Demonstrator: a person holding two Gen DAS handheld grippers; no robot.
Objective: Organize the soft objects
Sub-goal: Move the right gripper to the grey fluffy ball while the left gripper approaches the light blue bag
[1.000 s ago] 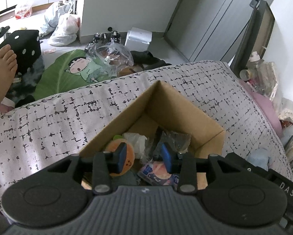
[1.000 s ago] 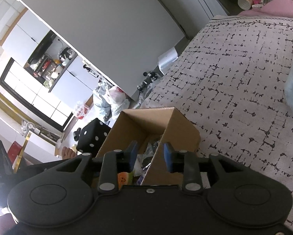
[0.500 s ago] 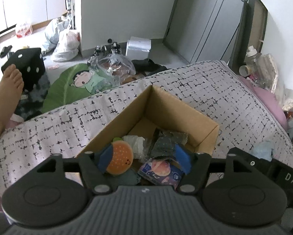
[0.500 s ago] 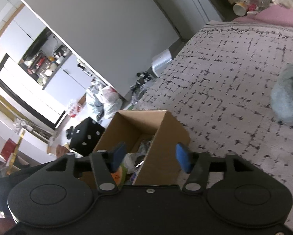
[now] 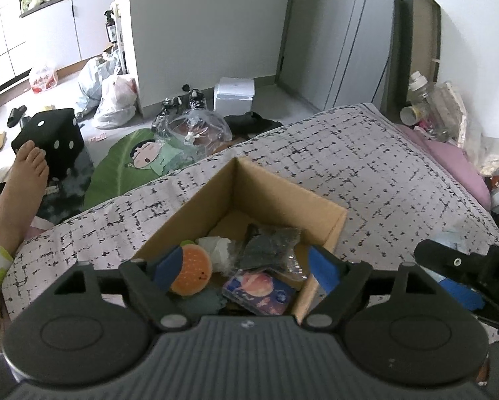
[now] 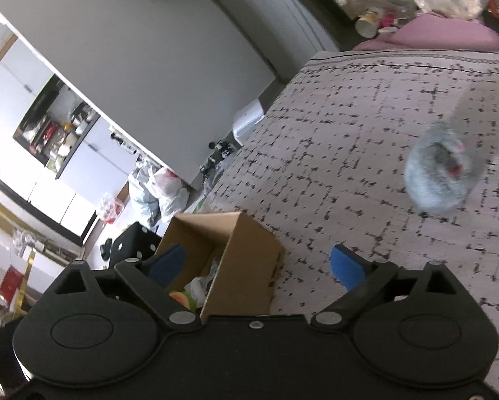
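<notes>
Covering the bed, a patterned blanket (image 5: 366,166) carries the cardboard box (image 5: 282,196), which sits just beyond both tongs. Left gripper (image 5: 246,268) and right gripper (image 6: 256,263), jaws just spread wide, grasp nothing; the fluffy grey toy (image 6: 439,176) lies apart, right.

Your room's a lived-in grey-walled bedroom.
Patterned bedspread (image 5: 366,166) up front, white cabinets (image 5: 49,26) behind, plastic bags (image 5: 112,100) across the floor (image 5: 282,96).
</notes>
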